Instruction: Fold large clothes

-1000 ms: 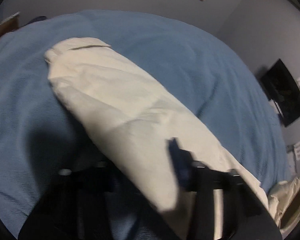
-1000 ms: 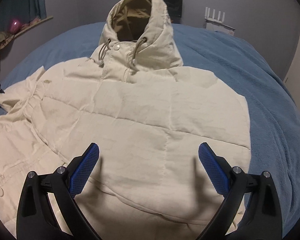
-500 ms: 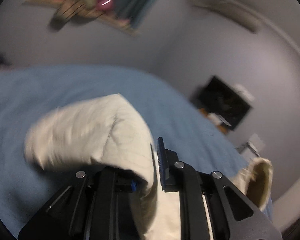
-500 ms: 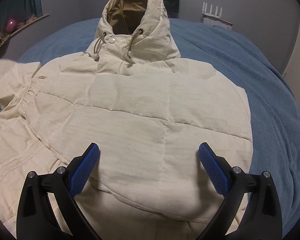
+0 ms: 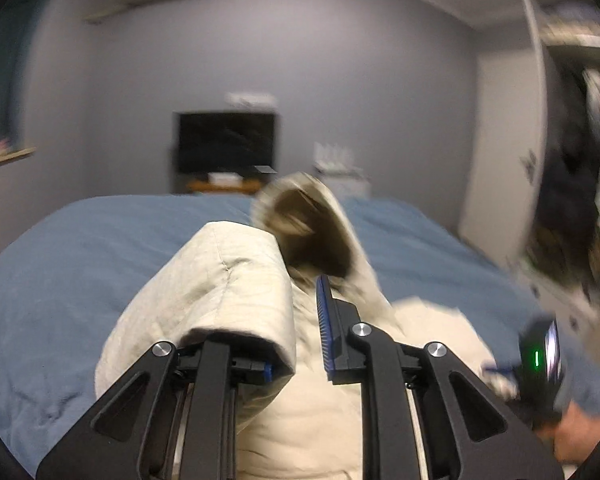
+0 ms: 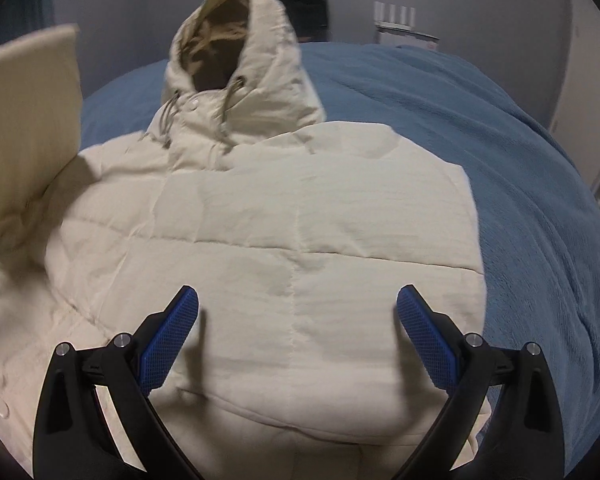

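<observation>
Left tongs clenched on jacket sleeve — right tongs released above jacket, on bed.

no text, label, brand or number can be read in either view — the green mark glowing on the dark device at the right edge of the left wrist view is a plain bar, not a letter or figure, and the small screen beside it is too blurred to make out
</observation>
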{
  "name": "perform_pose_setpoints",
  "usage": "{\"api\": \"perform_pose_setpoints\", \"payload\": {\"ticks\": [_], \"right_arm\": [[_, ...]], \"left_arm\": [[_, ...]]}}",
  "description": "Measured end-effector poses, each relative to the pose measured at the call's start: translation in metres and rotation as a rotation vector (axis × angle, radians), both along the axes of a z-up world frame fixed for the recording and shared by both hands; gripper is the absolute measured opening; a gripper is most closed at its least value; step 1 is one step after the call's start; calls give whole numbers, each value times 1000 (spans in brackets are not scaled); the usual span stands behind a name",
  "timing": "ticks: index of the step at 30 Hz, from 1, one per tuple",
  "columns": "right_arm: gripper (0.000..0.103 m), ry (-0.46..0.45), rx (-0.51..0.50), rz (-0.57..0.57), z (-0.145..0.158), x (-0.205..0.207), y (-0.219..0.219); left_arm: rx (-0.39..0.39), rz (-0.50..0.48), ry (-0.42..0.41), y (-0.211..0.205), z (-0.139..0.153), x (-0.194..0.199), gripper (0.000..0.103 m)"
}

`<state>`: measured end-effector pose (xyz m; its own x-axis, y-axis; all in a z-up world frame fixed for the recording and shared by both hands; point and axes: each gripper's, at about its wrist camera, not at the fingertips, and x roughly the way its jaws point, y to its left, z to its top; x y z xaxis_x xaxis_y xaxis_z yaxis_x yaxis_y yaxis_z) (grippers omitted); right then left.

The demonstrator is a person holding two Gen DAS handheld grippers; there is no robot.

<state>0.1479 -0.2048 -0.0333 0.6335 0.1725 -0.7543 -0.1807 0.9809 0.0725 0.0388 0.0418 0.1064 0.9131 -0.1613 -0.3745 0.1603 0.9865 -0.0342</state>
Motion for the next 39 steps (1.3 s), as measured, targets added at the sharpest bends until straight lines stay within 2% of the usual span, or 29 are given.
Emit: {"api": "perform_pose_setpoints", "payload": {"ticks": [3, 6, 9, 11, 12, 13, 15, 19, 25, 28, 32, 33, 36, 39], "right_arm": [[95, 5, 36, -39, 0, 3, -11], [95, 18, 54, -53, -2, 5, -15], [95, 21, 58, -54, -2, 5, -16], [95, 19, 59, -55, -2, 5, -16], [95, 18, 59, -57, -1, 4, -16], [95, 16, 59, -61, -1, 4, -16], [95, 11, 60, -70, 0, 3, -18], [95, 3, 74, -97, 3, -1, -27], [95, -35, 64, -94, 15, -8, -29], [95, -76, 34, -35, 28, -17, -16], [95, -129, 20, 62, 52, -33, 7], [95, -137, 16, 80, 58, -36, 12], [95, -138, 21, 151, 73, -44, 35], [95, -133, -7, 254, 86, -50, 72]], "left_arm": [[81, -86, 98, -32, -32, 10, 17], [140, -150, 204, -48, -64, 38, 18], [137, -189, 309, -58, -89, 61, 18], [107, -212, 374, -57, -103, 74, 27], [80, -232, 412, -56, -110, 81, 40], [58, -259, 433, -64, -114, 81, 59], [48, -290, 447, -67, -112, 79, 80], [6, -286, 409, -61, -94, 64, 93], [-45, -207, 445, -26, -78, 53, 94], [-76, -147, 483, -6, -76, 50, 95], [-174, -48, 504, 33, -73, 53, 95], [-208, 8, 491, 51, -71, 56, 95], [-249, 151, 458, 89, -73, 61, 95], [-304, 242, 458, 117, -81, 68, 96]]}}
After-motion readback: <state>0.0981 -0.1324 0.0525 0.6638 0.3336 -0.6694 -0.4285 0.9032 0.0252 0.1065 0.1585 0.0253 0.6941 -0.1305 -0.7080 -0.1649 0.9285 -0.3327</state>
